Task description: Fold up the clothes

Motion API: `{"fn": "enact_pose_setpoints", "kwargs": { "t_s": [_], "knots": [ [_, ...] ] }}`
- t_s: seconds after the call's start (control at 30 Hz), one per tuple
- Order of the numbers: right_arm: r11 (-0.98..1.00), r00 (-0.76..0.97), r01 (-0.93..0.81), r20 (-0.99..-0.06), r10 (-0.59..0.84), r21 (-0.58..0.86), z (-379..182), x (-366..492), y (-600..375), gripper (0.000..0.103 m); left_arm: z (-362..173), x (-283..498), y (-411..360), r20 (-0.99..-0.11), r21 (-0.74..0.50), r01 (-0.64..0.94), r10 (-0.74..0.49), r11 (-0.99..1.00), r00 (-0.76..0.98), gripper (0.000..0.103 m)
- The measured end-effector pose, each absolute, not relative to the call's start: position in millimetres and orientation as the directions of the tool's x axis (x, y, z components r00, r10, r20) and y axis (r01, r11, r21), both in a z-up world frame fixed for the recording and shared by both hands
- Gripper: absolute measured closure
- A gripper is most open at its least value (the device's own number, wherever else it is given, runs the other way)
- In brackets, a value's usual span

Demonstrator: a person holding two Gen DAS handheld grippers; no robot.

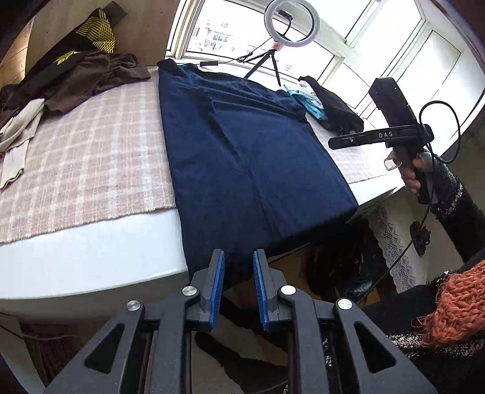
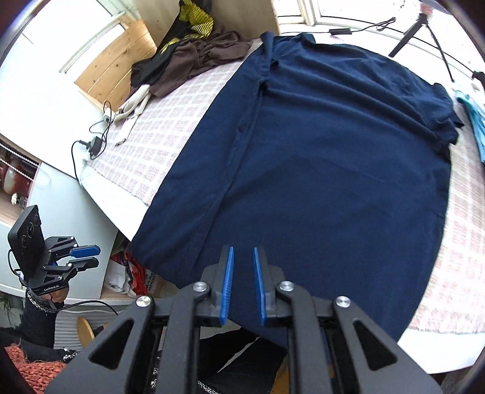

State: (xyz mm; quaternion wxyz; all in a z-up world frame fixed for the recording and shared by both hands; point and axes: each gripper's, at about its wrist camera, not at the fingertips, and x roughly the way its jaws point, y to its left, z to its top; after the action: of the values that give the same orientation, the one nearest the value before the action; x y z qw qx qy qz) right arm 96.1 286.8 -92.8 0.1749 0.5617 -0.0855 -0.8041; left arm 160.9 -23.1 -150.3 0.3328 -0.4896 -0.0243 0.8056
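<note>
A navy blue shirt (image 1: 242, 151) lies spread flat on the bed, its hem hanging over the near edge; it fills the right wrist view (image 2: 333, 166). My left gripper (image 1: 239, 257) is open and empty, just in front of the hanging hem. My right gripper (image 2: 243, 254) is open and empty, above the hem. The right gripper also shows in the left wrist view (image 1: 333, 141), held in the air to the right of the shirt. The left gripper shows in the right wrist view (image 2: 92, 256), off the bed's left side, jaws apart.
A pink checked blanket (image 1: 85, 163) covers the bed. A pile of brown, black and yellow clothes (image 1: 75, 69) lies at the far left, a black garment (image 1: 336, 109) and a light blue one (image 1: 309, 103) at the far right. A ring light on a tripod (image 1: 291, 24) stands by the window.
</note>
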Motion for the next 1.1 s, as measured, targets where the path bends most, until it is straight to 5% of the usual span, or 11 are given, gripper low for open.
{"fn": "enact_pose_setpoints", "kwargs": {
  "t_s": [0.03, 0.1, 0.3, 0.47, 0.57, 0.73, 1.1],
  "knots": [
    [-0.933, -0.342, 0.155, -0.869, -0.358, 0.324, -84, 99, 300, 0.069, -146, 155, -18, -0.77, -0.356, -0.53, 0.563, -0.77, -0.301, 0.082],
    [-0.948, -0.407, 0.092, -0.857, -0.316, 0.306, -67, 104, 326, 0.063, -143, 140, -1, -0.776, -0.335, -0.559, 0.559, -0.759, -0.294, 0.082],
    [-0.967, -0.493, 0.131, -0.832, -0.255, 0.219, -14, 59, 380, 0.063, -132, 83, 53, -0.809, -0.263, -0.636, 0.525, -0.726, -0.265, 0.082],
    [-0.962, -0.553, 0.261, -0.803, -0.22, 0.084, 45, -25, 389, 0.063, -70, 6, 59, -0.797, -0.142, -0.635, 0.468, -0.76, -0.382, 0.082],
    [-0.949, -0.57, 0.305, -0.782, -0.251, 0.082, 67, -90, 401, 0.062, -38, -63, 56, -0.785, -0.063, -0.579, 0.399, -0.813, -0.473, 0.071],
    [-0.942, -0.56, 0.331, -0.815, -0.15, -0.053, 13, -198, 406, 0.061, -59, -156, 63, -0.824, 0.009, -0.493, 0.273, -0.87, -0.496, 0.071],
    [-0.934, -0.379, 0.356, -0.917, -0.123, -0.022, -144, -335, 406, 0.061, -168, -265, 88, -0.918, -0.056, -0.486, 0.236, -0.872, -0.318, 0.071]
  ]
}}
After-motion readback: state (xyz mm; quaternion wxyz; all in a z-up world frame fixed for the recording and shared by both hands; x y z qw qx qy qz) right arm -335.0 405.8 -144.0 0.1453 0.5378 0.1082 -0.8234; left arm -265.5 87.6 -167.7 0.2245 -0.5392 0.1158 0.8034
